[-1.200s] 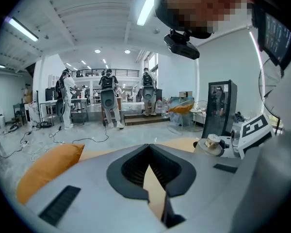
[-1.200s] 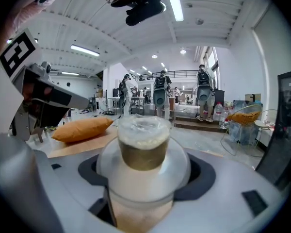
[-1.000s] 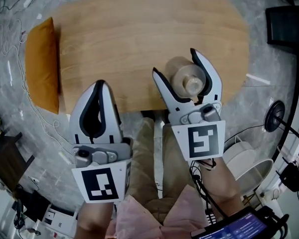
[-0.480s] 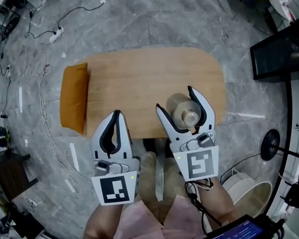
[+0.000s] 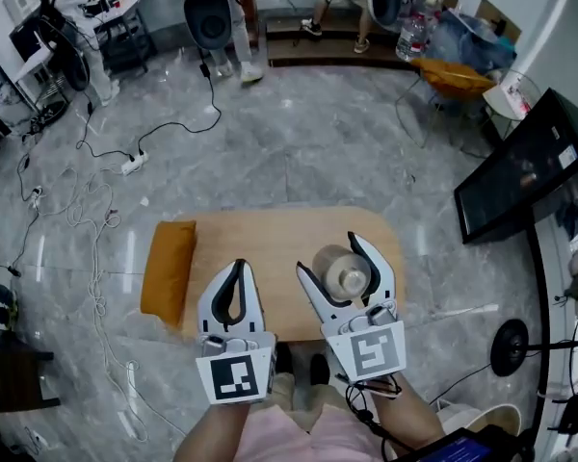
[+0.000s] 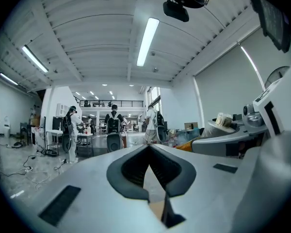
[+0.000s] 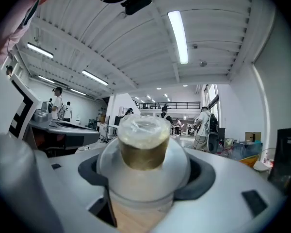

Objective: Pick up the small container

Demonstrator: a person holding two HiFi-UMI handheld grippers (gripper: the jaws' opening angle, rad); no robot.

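My right gripper (image 5: pixel 329 256) is clamped on the small container (image 5: pixel 344 274), a translucent jar with a narrower top. It sits between the jaws in the lower middle of the head view, over the right part of the wooden table (image 5: pixel 270 239). My left gripper (image 5: pixel 237 266), just left of it, is pinched closed on nothing. An orange cushion (image 5: pixel 168 270) lies at the table's left end.

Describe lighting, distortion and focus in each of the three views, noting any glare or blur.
Head view: fisheye curves the room's edges; the glossy floor shows pale sheen; the table is evenly lit. Left gripper view: black corners, ceiling light strip blown out white. Right gripper view: black corners too; the small container, close to the lens, looks soft and oversized.
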